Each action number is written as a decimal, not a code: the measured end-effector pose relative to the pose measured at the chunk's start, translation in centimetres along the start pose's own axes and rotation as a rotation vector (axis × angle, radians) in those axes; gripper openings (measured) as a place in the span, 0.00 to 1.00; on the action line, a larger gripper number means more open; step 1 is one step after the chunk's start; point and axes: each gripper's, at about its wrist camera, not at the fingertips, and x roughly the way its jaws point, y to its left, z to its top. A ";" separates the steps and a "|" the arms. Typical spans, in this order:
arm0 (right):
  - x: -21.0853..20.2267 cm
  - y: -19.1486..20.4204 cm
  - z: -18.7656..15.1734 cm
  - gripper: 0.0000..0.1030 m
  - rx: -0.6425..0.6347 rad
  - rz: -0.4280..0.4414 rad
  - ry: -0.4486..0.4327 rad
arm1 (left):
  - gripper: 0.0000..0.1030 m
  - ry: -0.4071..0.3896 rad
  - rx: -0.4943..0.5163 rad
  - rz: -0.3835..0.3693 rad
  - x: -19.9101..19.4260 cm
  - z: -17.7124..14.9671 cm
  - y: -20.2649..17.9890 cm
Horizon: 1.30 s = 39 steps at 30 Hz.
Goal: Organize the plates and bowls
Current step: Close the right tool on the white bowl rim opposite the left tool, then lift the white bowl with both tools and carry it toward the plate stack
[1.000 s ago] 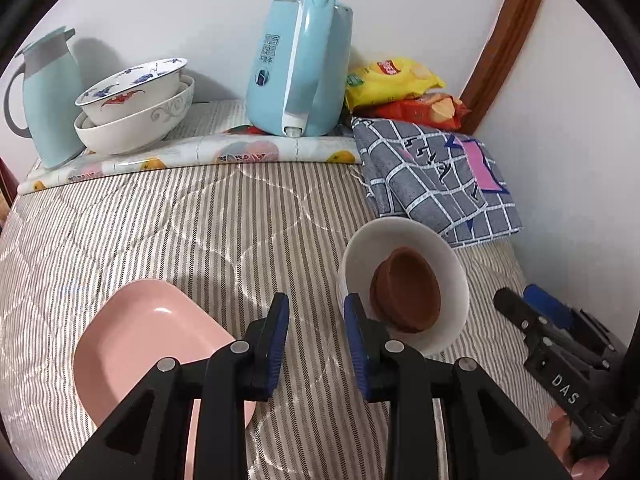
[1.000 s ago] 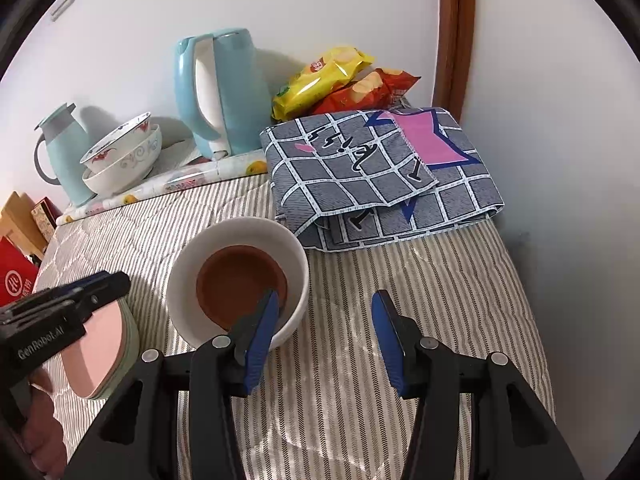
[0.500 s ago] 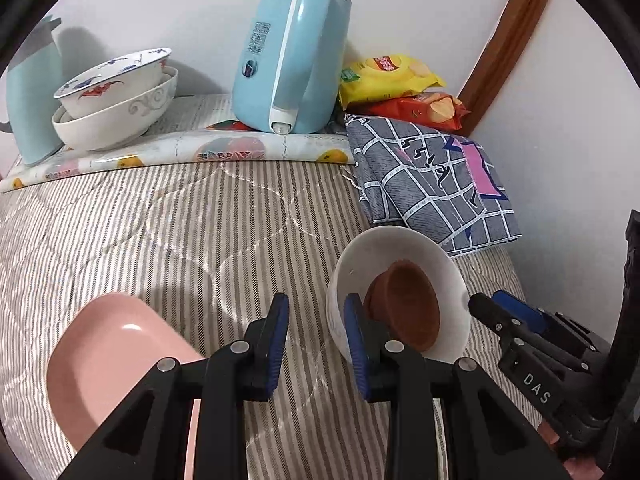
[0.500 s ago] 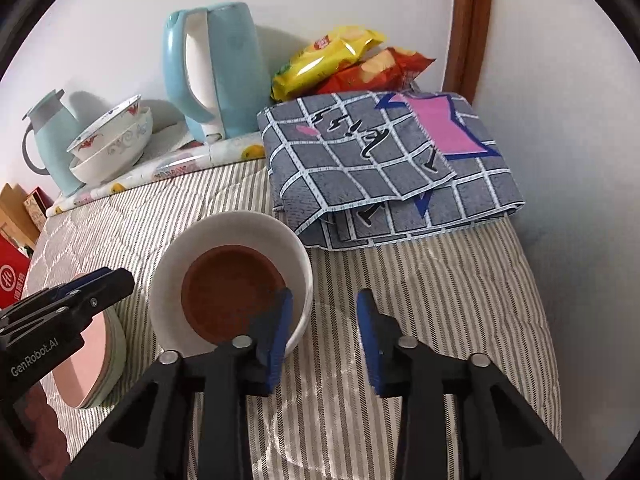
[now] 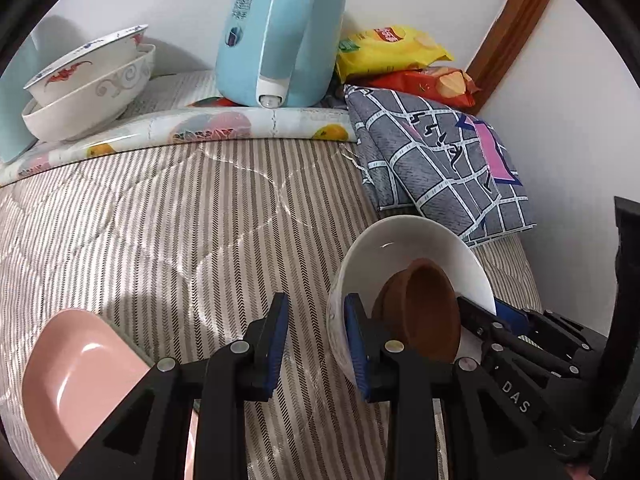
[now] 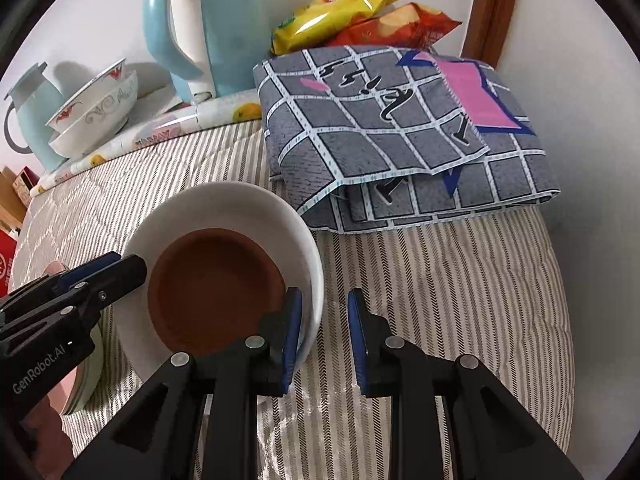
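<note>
I've got both grippers, left (image 5: pixel 314 342) and right (image 6: pixel 322 336), parted astride opposite rims of the round white ceramic bowl (image 6: pixel 248 204) holding the small brown clay bowl (image 6: pixel 216 286) on the striped quilt, neither clamped; patterned bowls (image 5: pixel 86 88) stacked, pink plate (image 5: pixel 86 384) left.

brown bowl (image 6: pixel 216 288) nested in white bowl (image 6: pixel 240 204)

I see both of my grippers built from matte black angular links with round silver screws at the joints. The left gripper (image 5: pixel 314 340) and right gripper (image 6: pixel 324 336) carry blue ribbed pads (image 6: pixel 295 332) on their fingers. White lettering reads "DAS" on the right one and "GenRobot.AI" on the left.
</note>
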 end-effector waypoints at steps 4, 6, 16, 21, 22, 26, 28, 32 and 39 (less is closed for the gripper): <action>0.5 0.1 0.2 0.23 0.009 0.005 0.007 | 0.26 0.014 0.024 0.011 0.7 0.2 -0.3; 0.6 0.1 0.3 0.23 0.015 0.013 0.002 | 0.26 0.027 0.024 0.007 1.2 0.3 -0.4; 0.6 -0.2 0.3 0.24 0.012 0.047 -0.010 | 0.24 0.055 0.012 -0.020 3.0 0.2 -0.5; 0.6 -0.1 0.5 0.24 -0.005 0.039 -0.002 | 0.14 0.063 0.026 -0.012 3.3 0.2 -0.8; 0.6 -0.1 0.5 0.24 -0.007 0.039 -0.002 | 0.13 0.061 0.035 -0.017 3.3 0.2 -1.0; 0.7 -0.1 0.5 0.22 -0.019 0.045 -0.008 | 0.12 0.043 0.036 -0.014 3.2 0.2 -1.0; 0.7 -0.1 0.4 0.16 -0.013 0.068 -0.012 | 0.12 0.037 0.026 -0.019 3.2 0.2 -0.9; 0.7 0.5 0.4 0.11 -0.037 0.059 -0.031 | 0.12 0.037 0.028 -0.018 3.2 0.2 -0.9; 0.8 0.1 0.6 0.11 -0.025 0.084 -0.019 | 0.12 0.045 0.036 -0.014 3.2 0.2 -1.0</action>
